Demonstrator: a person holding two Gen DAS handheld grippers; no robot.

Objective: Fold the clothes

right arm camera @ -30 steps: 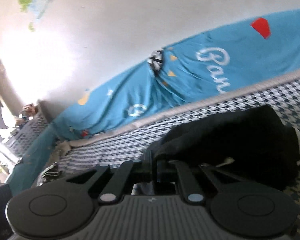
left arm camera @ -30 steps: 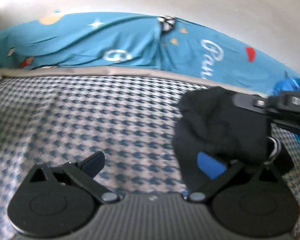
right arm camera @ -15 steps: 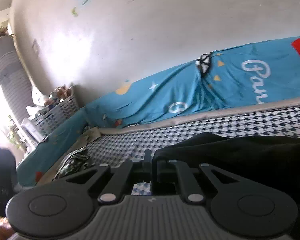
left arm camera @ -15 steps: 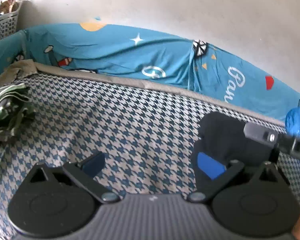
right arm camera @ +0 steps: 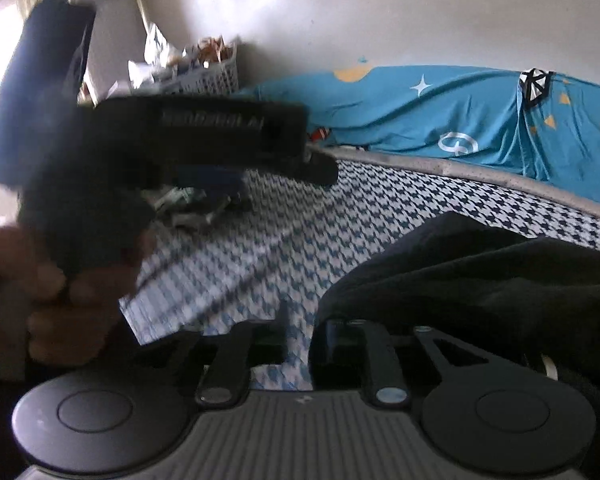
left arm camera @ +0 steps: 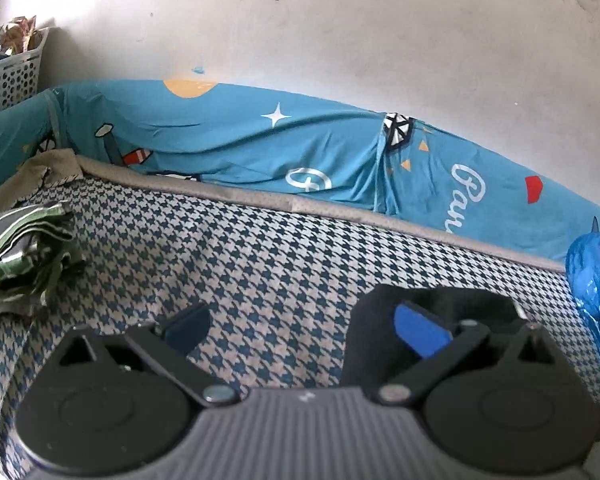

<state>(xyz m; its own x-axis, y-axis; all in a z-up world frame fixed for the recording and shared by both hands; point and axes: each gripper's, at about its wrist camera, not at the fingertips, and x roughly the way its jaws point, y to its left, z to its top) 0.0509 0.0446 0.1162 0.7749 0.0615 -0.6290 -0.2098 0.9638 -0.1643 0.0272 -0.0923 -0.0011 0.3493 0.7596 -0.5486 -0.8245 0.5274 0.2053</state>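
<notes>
A black garment (right arm camera: 480, 280) lies bunched on the houndstooth bed cover (right arm camera: 260, 264). It drapes over the right-hand finger of my right gripper (right arm camera: 300, 340). That gripper stands open by a narrow gap, and the bed cover shows through the gap with no cloth in it. My left gripper (left arm camera: 304, 320) is wide open and empty just left of the same garment (left arm camera: 460, 300), with its blue pad (left arm camera: 420, 336) in front of the cloth. In the right wrist view a hand (right arm camera: 56, 292) holds the blurred left gripper body (right arm camera: 204, 136).
A heap of green striped clothes (left arm camera: 24, 248) lies at the bed's left end. A blue printed sheet (left arm camera: 260, 148) runs along the wall. A blue plastic bag (left arm camera: 596, 280) sits at the right, and a white basket (left arm camera: 8, 76) stands in the far left corner.
My right gripper's fingers have parted slightly from their pinch on the black garment. My left gripper has drawn back from the garment, still open. Both views have swung left.
</notes>
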